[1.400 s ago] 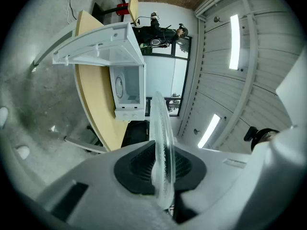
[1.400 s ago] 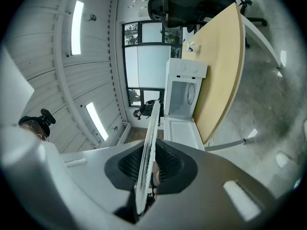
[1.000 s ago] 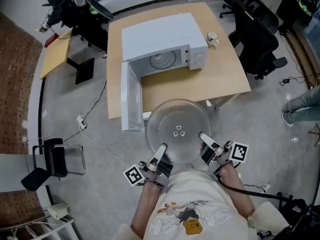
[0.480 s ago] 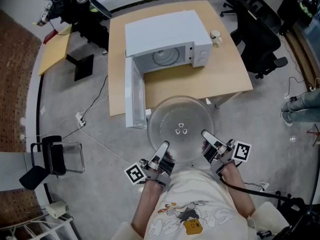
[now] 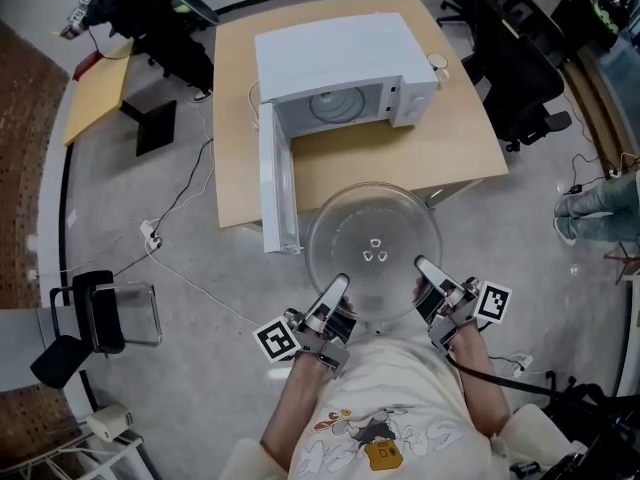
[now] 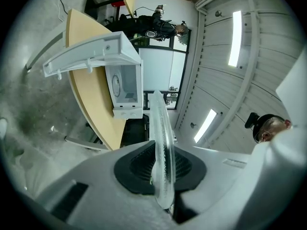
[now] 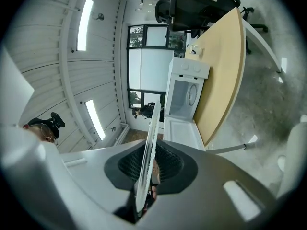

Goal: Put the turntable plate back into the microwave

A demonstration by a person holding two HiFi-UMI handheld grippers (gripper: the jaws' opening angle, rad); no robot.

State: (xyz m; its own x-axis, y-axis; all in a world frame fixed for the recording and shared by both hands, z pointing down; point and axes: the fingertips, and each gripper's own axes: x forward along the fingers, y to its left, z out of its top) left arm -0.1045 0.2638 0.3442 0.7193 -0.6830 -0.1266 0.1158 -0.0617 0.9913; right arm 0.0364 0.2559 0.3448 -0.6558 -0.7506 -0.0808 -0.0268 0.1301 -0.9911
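A clear glass turntable plate [image 5: 374,251] is held level in the air in front of the desk, gripped at its near rim on both sides. My left gripper [image 5: 338,290] is shut on the plate's left near rim, seen edge-on as the plate [image 6: 161,152] between the black pads. My right gripper [image 5: 424,271] is shut on the right near rim of the plate [image 7: 146,162]. The white microwave [image 5: 345,63] stands on the desk with its door [image 5: 277,193] swung fully open toward me and its cavity [image 5: 335,105] showing.
The wooden desk [image 5: 400,163] carries the microwave and a small white cup [image 5: 437,64] at its right. Black office chairs [image 5: 520,58] stand to the right. Cables [image 5: 175,258] run across the grey floor at left, by a black chair [image 5: 95,313].
Both grippers and the plate have shifted a little forward and right toward the desk; the plate's far rim now reaches over the desk's front edge. Both grips are unchanged.
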